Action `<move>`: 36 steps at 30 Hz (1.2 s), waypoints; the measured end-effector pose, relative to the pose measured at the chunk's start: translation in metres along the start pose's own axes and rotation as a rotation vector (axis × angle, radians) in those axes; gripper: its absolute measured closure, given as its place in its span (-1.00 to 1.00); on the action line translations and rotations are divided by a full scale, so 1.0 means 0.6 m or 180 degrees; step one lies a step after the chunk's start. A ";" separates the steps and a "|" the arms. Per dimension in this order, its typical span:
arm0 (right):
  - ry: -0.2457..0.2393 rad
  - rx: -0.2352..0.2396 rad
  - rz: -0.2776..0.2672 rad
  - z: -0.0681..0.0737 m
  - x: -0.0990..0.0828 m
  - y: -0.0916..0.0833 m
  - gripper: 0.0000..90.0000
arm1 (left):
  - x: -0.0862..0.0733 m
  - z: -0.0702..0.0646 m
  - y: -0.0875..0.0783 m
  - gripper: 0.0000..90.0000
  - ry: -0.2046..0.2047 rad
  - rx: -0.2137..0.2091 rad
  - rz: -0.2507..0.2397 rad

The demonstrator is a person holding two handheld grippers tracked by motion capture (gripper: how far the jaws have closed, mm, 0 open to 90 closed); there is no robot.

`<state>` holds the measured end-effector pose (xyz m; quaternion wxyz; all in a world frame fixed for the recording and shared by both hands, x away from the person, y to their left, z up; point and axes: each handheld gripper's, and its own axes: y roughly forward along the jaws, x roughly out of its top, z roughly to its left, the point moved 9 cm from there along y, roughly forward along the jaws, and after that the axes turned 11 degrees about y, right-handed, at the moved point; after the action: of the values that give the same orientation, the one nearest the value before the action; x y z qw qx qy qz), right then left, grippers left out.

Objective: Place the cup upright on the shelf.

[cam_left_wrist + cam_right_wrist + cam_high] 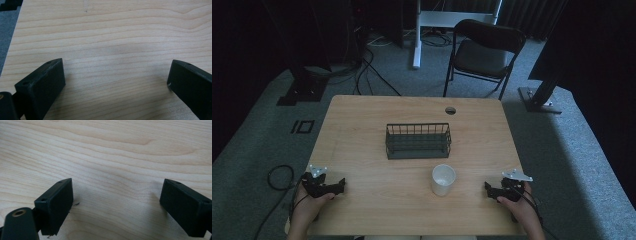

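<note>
A white cup [443, 179] stands upright on the wooden table [362, 125], in front of a dark wire basket [418, 141] at the table's middle. My left gripper [341, 186] rests at the near left corner, held by a hand, its tips pointing toward the table's middle. In the left gripper view the jaws stand wide apart over bare wood, and the left gripper [116, 75] holds nothing. At the near right edge my right gripper [487, 188] points left toward the cup, well short of it. The right gripper [117, 192] is open too, with bare wood between its jaws.
A round cable hole [450, 110] sits near the table's far edge. Behind the table stand a black folding chair [484, 52], a white desk leg [417, 35] and dark stands with cables on grey carpet.
</note>
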<state>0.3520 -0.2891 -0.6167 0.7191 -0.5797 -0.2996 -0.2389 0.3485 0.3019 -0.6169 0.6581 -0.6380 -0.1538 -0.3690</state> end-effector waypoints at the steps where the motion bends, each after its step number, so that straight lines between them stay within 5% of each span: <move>1: 0.0000 0.0000 0.0000 0.000 0.000 0.000 -0.75 | 0.000 0.000 0.000 -0.96 0.0001 0.0001 0.0001; 14: 0.0000 0.0000 0.0000 0.000 0.000 0.000 -0.75 | 0.001 -0.002 0.000 -0.97 0.0052 -0.0015 -0.0017; 21: 0.0000 0.0000 0.0001 0.000 0.000 0.000 -0.75 | 0.002 -0.004 -0.007 -0.96 0.0245 -0.0040 -0.0008; 36: -0.0001 0.0000 0.0001 0.000 0.000 0.000 -0.75 | 0.023 -0.020 -0.016 -0.96 0.0339 -0.0114 -0.0127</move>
<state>0.3521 -0.2891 -0.6167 0.7191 -0.5798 -0.2996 -0.2387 0.3483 0.2876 -0.6024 0.6464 -0.6258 -0.1247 -0.4183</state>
